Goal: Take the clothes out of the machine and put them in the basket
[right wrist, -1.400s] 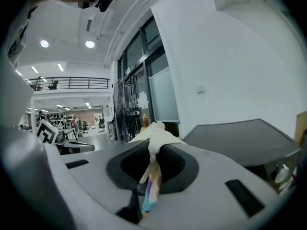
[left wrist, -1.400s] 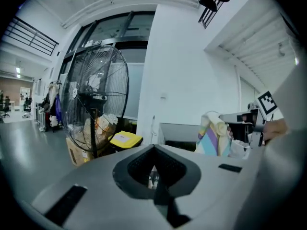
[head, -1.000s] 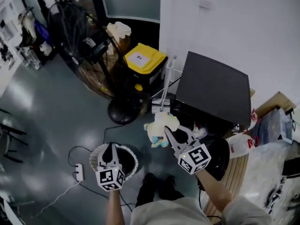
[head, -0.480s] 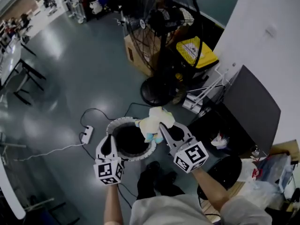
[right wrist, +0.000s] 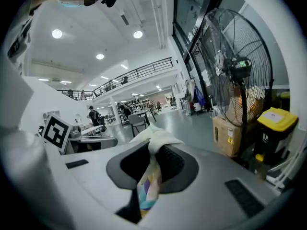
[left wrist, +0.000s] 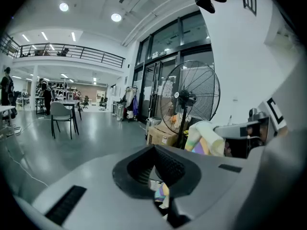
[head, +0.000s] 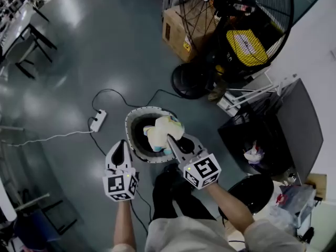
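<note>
My right gripper [head: 169,138] is shut on a pale yellow cloth [head: 161,132] with coloured patches and holds it over the round white-rimmed basket [head: 134,121] on the floor. In the right gripper view the cloth [right wrist: 151,143] bunches above the pads and hangs down between them. My left gripper [head: 121,144] is shut and holds nothing, just left of the basket's near rim. From the left gripper view the cloth [left wrist: 204,138] shows to the right. The dark machine [head: 299,125] stands at the right with its front open and more clothes [head: 253,154] inside.
A big floor fan [head: 236,14], a cardboard box [head: 181,30] and a yellow-lidded bin [head: 247,46] stand beyond the basket. A power strip [head: 97,121] and its cables lie left of it. A black round stool [head: 251,196] sits by the person's feet [head: 168,182].
Both grippers have swung left, away from the machine, and down. The right one carried the cloth from beside the machine to above the basket; the left stayed shut.
</note>
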Tool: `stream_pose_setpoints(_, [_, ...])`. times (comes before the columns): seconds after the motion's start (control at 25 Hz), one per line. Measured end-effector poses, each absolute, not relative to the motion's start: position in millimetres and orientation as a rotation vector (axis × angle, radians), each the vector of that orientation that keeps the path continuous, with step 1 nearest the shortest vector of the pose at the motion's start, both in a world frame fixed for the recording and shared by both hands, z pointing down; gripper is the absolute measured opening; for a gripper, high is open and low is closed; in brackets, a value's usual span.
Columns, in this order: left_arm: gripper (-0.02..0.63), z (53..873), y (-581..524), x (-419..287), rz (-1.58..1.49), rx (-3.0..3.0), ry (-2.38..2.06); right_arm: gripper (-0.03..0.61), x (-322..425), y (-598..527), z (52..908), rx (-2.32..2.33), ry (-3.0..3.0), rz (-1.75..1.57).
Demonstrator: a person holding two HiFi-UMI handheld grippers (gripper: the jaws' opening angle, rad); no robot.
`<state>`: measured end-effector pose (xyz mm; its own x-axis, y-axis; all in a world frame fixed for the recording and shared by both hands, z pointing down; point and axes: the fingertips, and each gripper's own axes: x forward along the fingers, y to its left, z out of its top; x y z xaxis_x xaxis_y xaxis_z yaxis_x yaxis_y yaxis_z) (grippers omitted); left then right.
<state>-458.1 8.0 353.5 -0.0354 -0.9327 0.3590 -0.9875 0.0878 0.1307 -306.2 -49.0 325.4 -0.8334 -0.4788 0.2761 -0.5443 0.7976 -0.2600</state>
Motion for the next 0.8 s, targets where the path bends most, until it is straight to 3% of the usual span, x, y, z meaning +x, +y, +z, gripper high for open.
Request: stream_pose_setpoints(0.8, [0.018,463.5,-0.9,-457.6,0.202,1.863,-1.925,0.069,-368.8,-38.3,573.1,0.684,-2.431,0.538])
